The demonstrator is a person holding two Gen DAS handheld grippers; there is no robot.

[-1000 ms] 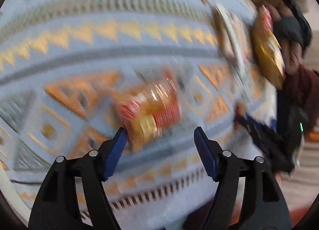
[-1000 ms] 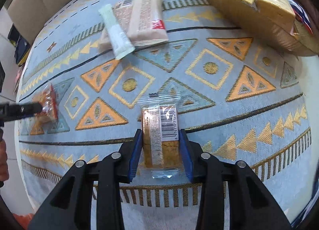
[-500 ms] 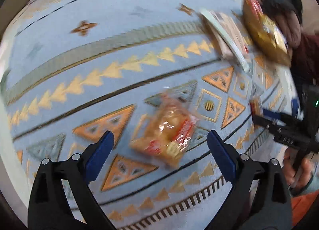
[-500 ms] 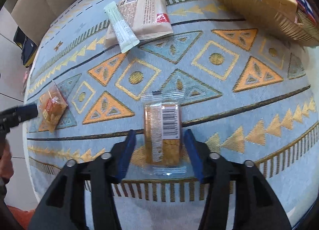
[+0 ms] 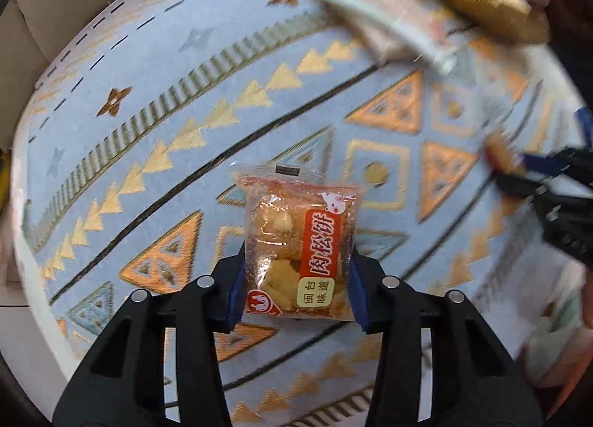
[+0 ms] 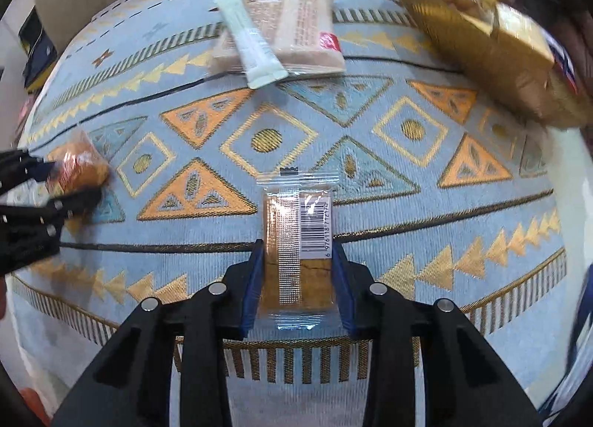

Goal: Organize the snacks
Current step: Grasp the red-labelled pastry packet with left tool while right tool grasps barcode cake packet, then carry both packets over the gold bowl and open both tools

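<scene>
1. On the patterned blue-and-orange cloth surface (image 6: 463, 242), the left hand-held gripper (image 5: 294, 288) has just closed its blue pads against a clear-wrapped meat-floss pastry with a red label (image 5: 298, 249).
2. Right hand-held gripper (image 6: 298, 280): jaws just closed, pads pressing both long sides of a clear-wrapped brown bar with a barcode (image 6: 298, 249).
3. At the far edge lie a beige flat packet (image 6: 296, 30) and a pale green stick sachet (image 6: 252, 43) across it.
4. A gold tray (image 6: 481, 53) at far right holds more snacks.
</scene>
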